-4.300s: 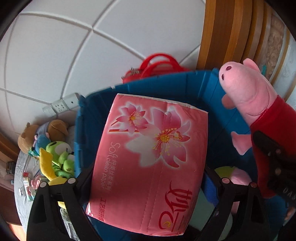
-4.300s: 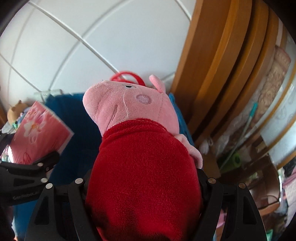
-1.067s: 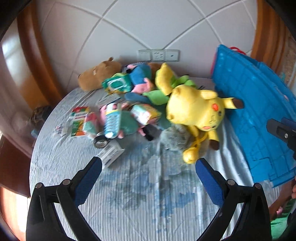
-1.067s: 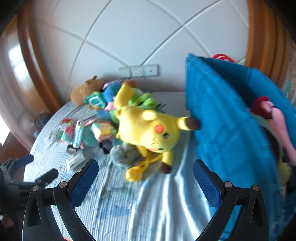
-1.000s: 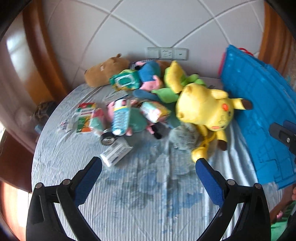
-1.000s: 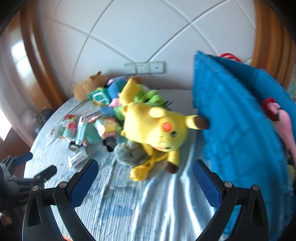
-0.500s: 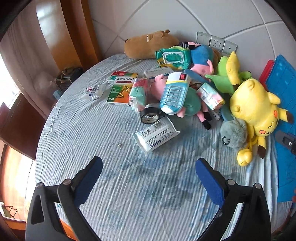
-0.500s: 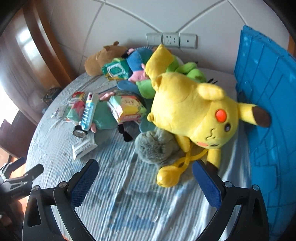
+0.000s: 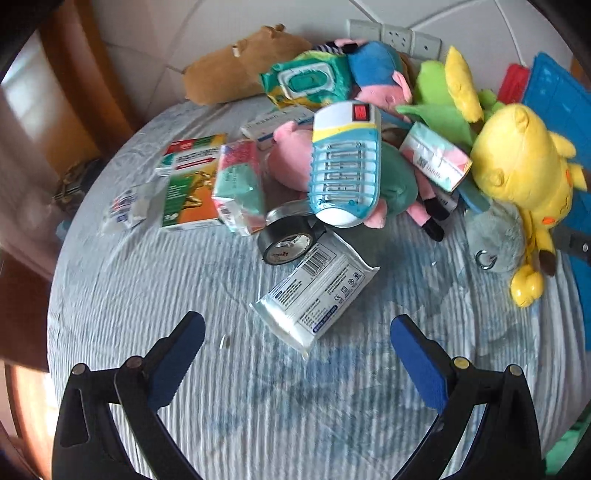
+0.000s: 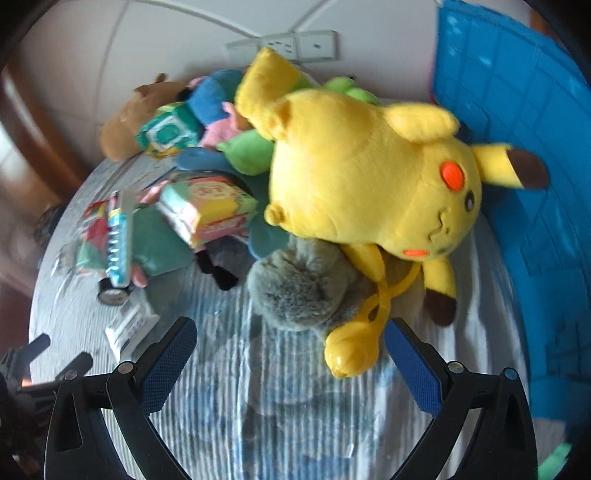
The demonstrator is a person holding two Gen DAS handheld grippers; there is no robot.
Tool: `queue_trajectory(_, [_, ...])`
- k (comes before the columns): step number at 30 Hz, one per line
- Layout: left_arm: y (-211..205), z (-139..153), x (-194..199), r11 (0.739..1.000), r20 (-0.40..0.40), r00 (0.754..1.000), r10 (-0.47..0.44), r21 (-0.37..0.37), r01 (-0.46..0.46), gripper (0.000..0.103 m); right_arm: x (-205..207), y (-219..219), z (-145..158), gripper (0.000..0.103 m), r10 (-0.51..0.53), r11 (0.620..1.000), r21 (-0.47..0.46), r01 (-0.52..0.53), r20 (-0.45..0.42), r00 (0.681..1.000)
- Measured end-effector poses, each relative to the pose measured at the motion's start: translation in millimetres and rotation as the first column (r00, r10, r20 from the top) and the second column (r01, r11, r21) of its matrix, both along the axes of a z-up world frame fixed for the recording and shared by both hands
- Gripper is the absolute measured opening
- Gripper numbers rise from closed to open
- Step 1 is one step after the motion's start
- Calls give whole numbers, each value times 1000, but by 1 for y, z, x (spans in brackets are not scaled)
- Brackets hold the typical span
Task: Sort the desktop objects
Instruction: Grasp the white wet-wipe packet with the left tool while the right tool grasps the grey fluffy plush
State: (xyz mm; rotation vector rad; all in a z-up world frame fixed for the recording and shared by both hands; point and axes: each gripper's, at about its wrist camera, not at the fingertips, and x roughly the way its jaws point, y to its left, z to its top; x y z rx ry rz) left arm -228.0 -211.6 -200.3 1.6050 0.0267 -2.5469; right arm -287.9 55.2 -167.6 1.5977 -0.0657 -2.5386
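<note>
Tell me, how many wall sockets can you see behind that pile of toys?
3 white plastic wall sockets, side by side on the wall behind the plush pile: left, middle, right. More may be hidden.

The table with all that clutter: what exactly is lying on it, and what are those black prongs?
Table: one, pale blue striped cloth.
Pikachu plush: one, yellow, right, beside the bin.
Storage bin: one, blue, far right.
Fluffy keychain ball: one, grey, under Pikachu.
Plug-in mosquito lamp: one, blue-white, atop a pink-teal plush.
Tape roll: one, black, centre.
Sealed white packet: one, nearest the left gripper.
Medicine box: one, green-orange, left.
Wet wipes: one, green, back.
Capybara plush: one, brown, back.
Left gripper: open, empty.
Right gripper: open, empty.
</note>
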Motion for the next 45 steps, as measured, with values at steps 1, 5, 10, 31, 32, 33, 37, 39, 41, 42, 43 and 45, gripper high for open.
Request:
queue_trajectory(1, [-2,-6,-5,1000,8,1000,-17,2,17,103,-1,0,-4,103,-22,1000,6,22,8,1000])
queue_trajectory(5, [-3,-30,-21,997,45,996,-71,19,70,99,-8,-2,-22,103,-92,995,30,91,41,995])
queue_trajectory(10, [0,-61,-37,992,110,986,-127,34,124,90,-17,-7,-40,103,-134,990,63,130,66,989])
queue_trajectory(31, [4,-75,-63,982,125,976,-176,91,165,64,-51,-22,-102,52,-144,986,100,130,144,979])
queue_trajectory(32, [3,-74,-61,982,126,977,-174,91,163,64,-48,-22,-101,49,-137,987,102,123,143,980])
queue_trajectory(33, [4,-74,-59,984,128,978,-167,90,156,64,-42,-21,-99,45,-125,989,102,111,143,982])
queue_trajectory(37, [11,-79,-43,988,130,981,-143,78,134,64,-18,-13,-97,22,-84,995,72,73,160,983])
queue_trajectory(39, [11,-79,-40,989,130,982,-138,76,129,64,-10,-7,-101,17,-80,995,69,69,177,981])
queue_trajectory(41, [13,-80,-41,989,134,982,-130,81,120,64,-5,1,-96,17,-93,995,42,87,165,982])
queue_trajectory(42, [15,-81,-43,990,134,983,-129,82,119,64,-3,4,-92,17,-99,995,25,96,154,983])
queue_trajectory(43, [15,-81,-44,990,135,983,-126,82,116,64,-3,8,-84,17,-111,994,-2,112,136,984])
queue_trajectory(45, [13,-82,-46,990,136,983,-124,80,114,64,-6,12,-72,28,-129,990,-41,135,119,984])
